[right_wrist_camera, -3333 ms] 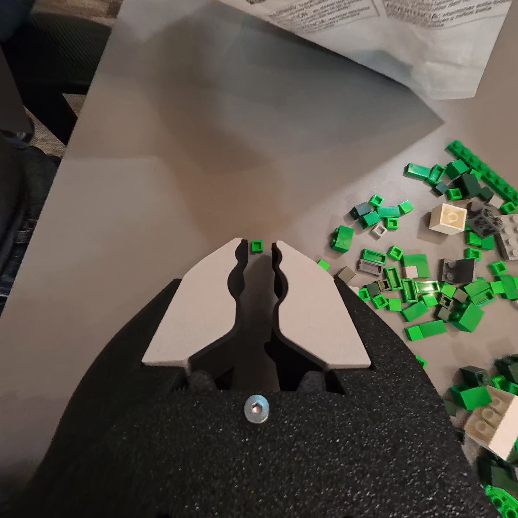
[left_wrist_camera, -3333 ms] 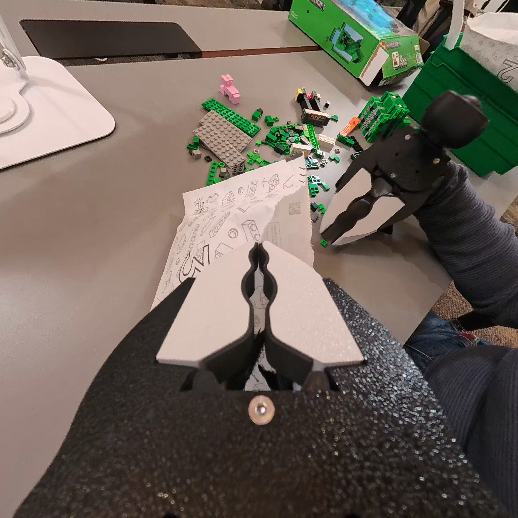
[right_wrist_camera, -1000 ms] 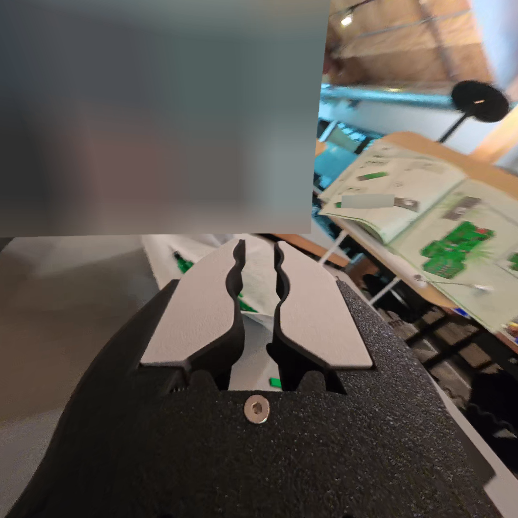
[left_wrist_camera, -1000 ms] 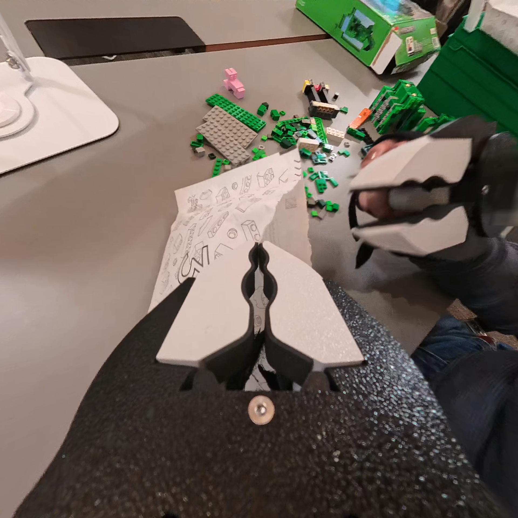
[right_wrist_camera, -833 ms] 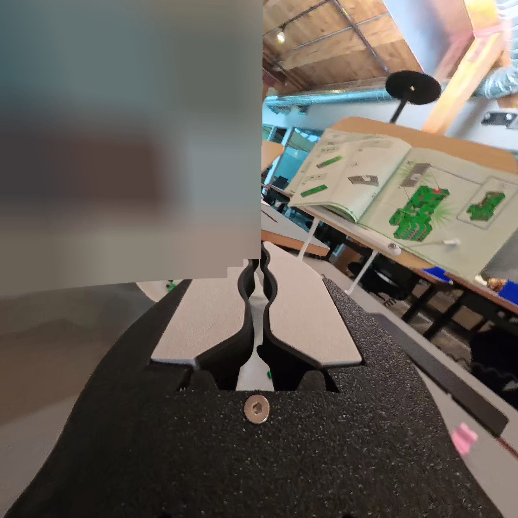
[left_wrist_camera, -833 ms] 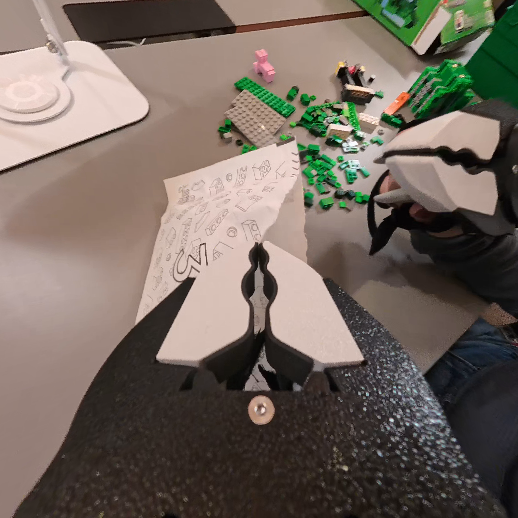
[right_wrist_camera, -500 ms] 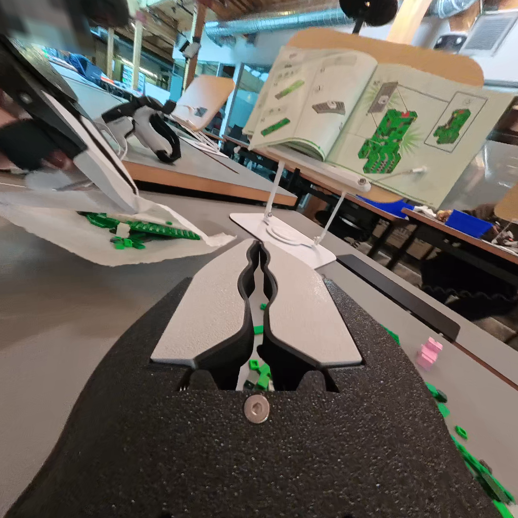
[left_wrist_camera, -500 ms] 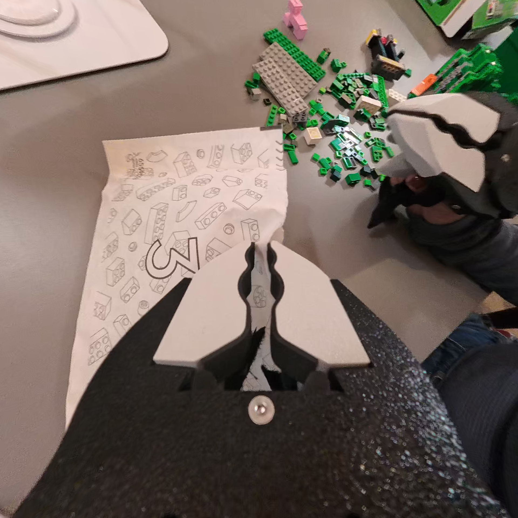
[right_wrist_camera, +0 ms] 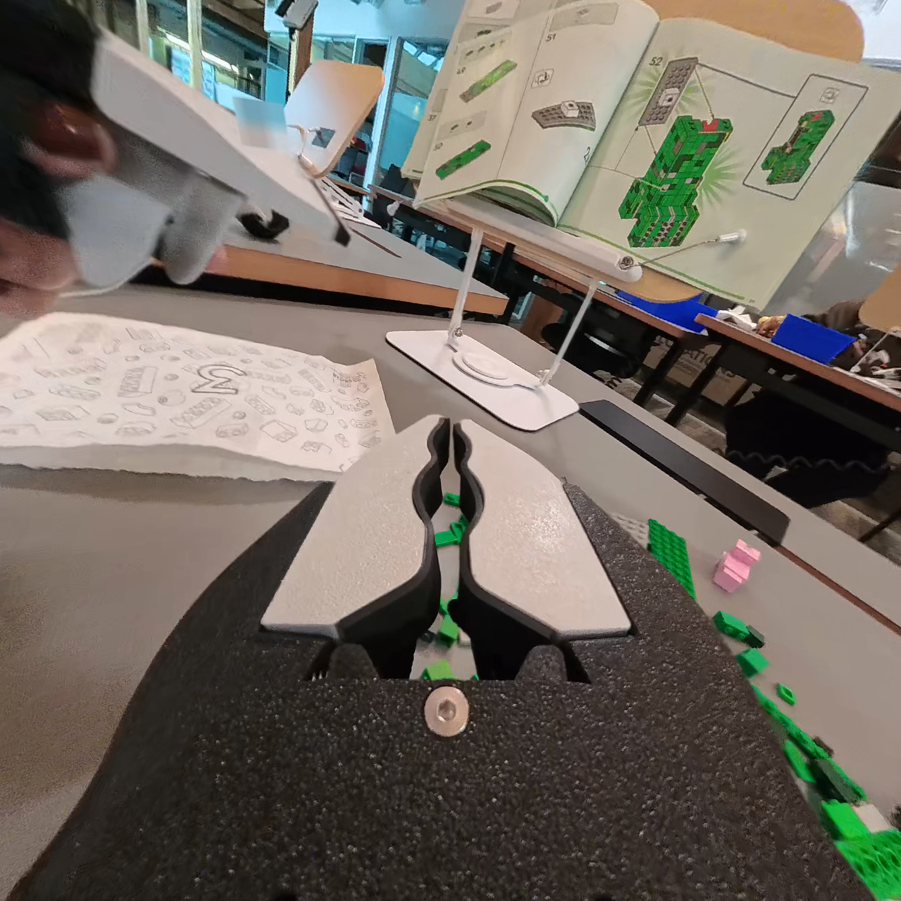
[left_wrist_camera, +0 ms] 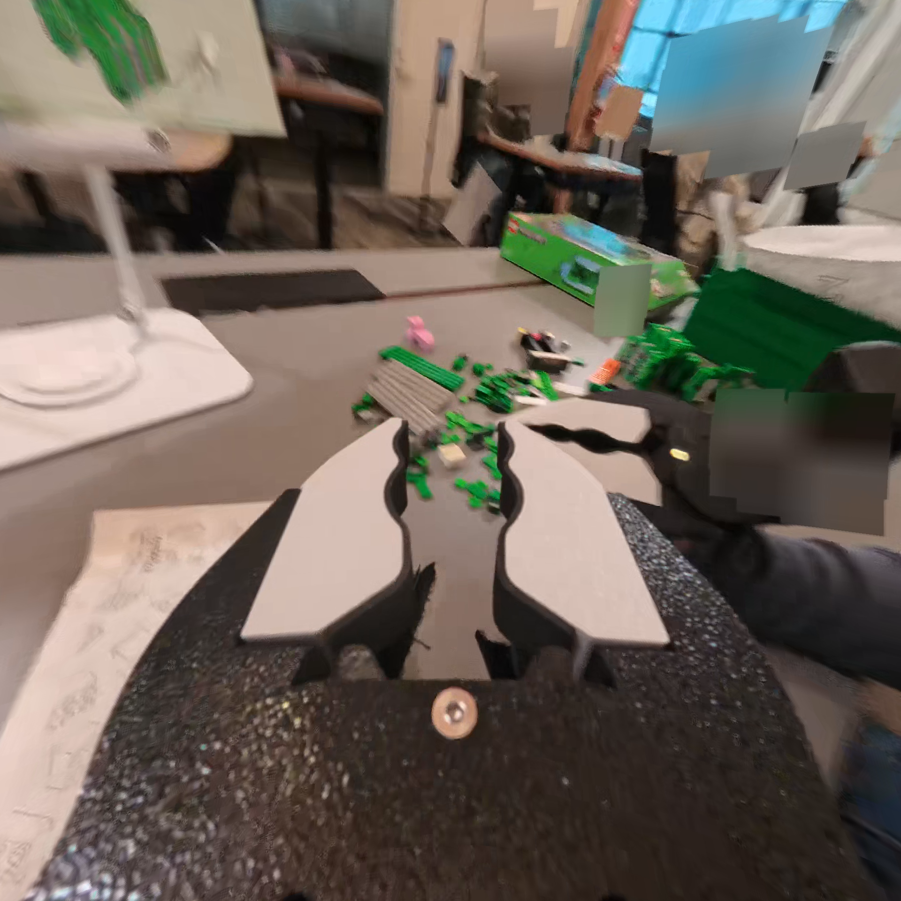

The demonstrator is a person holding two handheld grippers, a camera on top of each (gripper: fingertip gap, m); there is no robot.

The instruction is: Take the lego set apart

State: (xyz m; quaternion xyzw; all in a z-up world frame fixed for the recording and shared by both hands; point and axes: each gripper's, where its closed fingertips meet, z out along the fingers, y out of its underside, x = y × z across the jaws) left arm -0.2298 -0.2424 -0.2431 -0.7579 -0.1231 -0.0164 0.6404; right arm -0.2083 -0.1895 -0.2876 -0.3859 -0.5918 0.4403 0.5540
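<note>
Left gripper (left_wrist_camera: 451,429): spread wide — nothing was held.
Right gripper (right_wrist_camera: 449,426): pressed nearly together, empty.
Lego pieces (left_wrist_camera: 480,414): scattered on the grey table (left_wrist_camera: 273,429); too many to be counted.
Paper bag (right_wrist_camera: 185,395): one, laid flat.
Pink figure (right_wrist_camera: 734,565): one.
Instruction booklet (right_wrist_camera: 634,122): one — open on a stand.

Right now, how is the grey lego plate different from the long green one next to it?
The grey plate is wide and dull grey, while the green plate is narrow, long and bright. The grey plate lies nearer the left gripper, the green one behind it. Both lie flat on the table, side by side.
</note>
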